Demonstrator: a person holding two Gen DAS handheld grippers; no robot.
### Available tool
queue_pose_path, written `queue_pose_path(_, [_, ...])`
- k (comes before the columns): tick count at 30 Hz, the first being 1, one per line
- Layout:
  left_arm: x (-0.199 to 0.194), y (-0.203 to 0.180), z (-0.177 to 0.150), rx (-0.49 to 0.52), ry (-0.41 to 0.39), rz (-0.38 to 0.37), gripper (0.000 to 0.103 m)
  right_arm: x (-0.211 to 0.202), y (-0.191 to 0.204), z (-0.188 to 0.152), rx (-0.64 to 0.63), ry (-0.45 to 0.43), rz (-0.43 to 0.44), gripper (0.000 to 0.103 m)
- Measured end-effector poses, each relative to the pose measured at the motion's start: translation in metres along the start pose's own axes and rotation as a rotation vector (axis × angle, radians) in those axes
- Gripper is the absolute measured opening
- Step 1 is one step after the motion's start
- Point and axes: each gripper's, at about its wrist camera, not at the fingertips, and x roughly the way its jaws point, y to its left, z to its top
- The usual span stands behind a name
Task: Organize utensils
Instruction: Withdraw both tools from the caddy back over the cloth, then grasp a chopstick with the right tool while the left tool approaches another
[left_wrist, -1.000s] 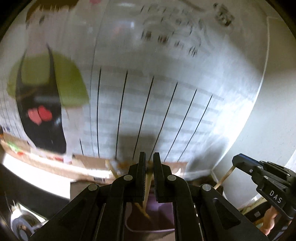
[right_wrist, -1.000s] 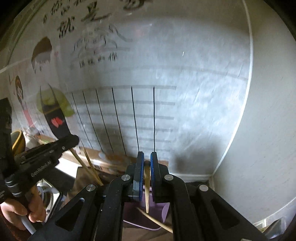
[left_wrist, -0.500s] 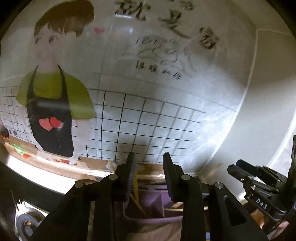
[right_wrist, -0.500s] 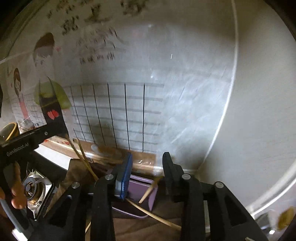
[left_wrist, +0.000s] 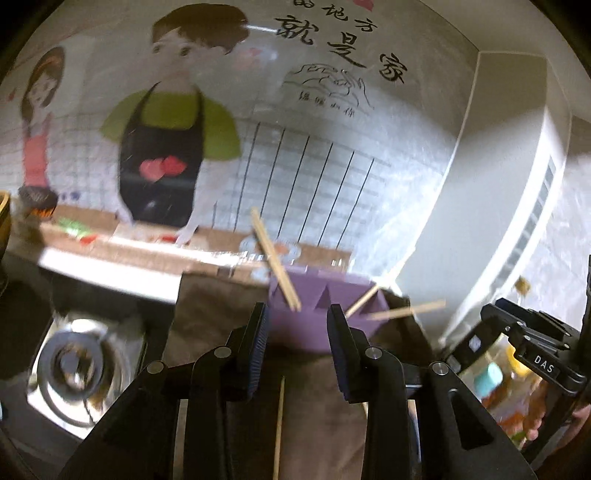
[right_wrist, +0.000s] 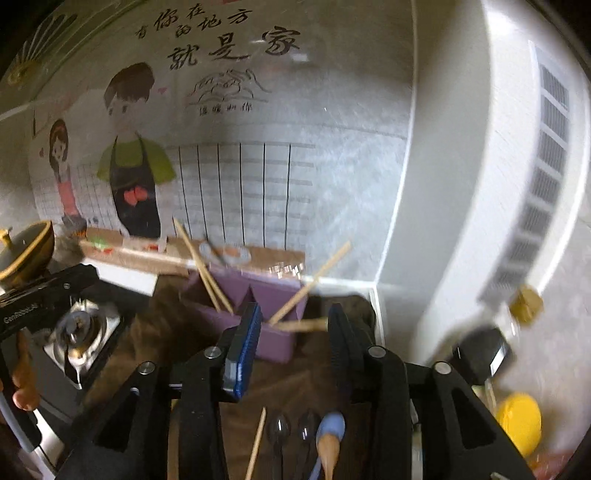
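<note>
Chopsticks (left_wrist: 275, 259) lean in holder (left_wrist: 328, 325); both tongs (left_wrist: 297, 350) (right_wrist: 291, 341) gape.

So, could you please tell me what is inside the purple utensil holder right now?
The purple utensil holder has chopsticks in it: a pair leaning in the left compartment and two sticking out of the right one. Its walls hide their lower ends and the holder's bottom.

Pale wooden chopsticks (left_wrist: 275, 258) lean in a matt, seemingly plastic purple holder (left_wrist: 325, 328) on brown cloth (left_wrist: 218, 314).
</note>
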Motion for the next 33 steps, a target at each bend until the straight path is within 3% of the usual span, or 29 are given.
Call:
queue_pose_path(5, [-0.027, 0.001, -0.052, 0.034, 0.028, 0.032, 0.034, -0.017, 0.011, -0.054, -0.045, 0.032, -0.066, 0.046])
queue_pose_path(15, [-0.042, 0.006, -0.15, 0.068, 0.169, 0.053, 0.034, -0.033, 0.024, -0.153, 0.015, 0.139, 0.087, 0.045])
queue_pose_path(20, [-0.051, 0.013, -0.185, 0.059, 0.204, 0.077, 0.034, -0.031, 0.029, -0.195, 0.061, 0.201, 0.096, 0.041])
queue_pose_path(26, [-0.06, 0.01, -0.207, 0.089, 0.212, 0.096, 0.034, -0.016, 0.036, -0.232, 0.103, 0.296, 0.12, 0.032])
queue_pose_path(33, [-0.066, 0.013, -0.214, 0.077, 0.21, 0.112, 0.034, 0.0, 0.042, -0.243, 0.106, 0.338, 0.138, 0.023])
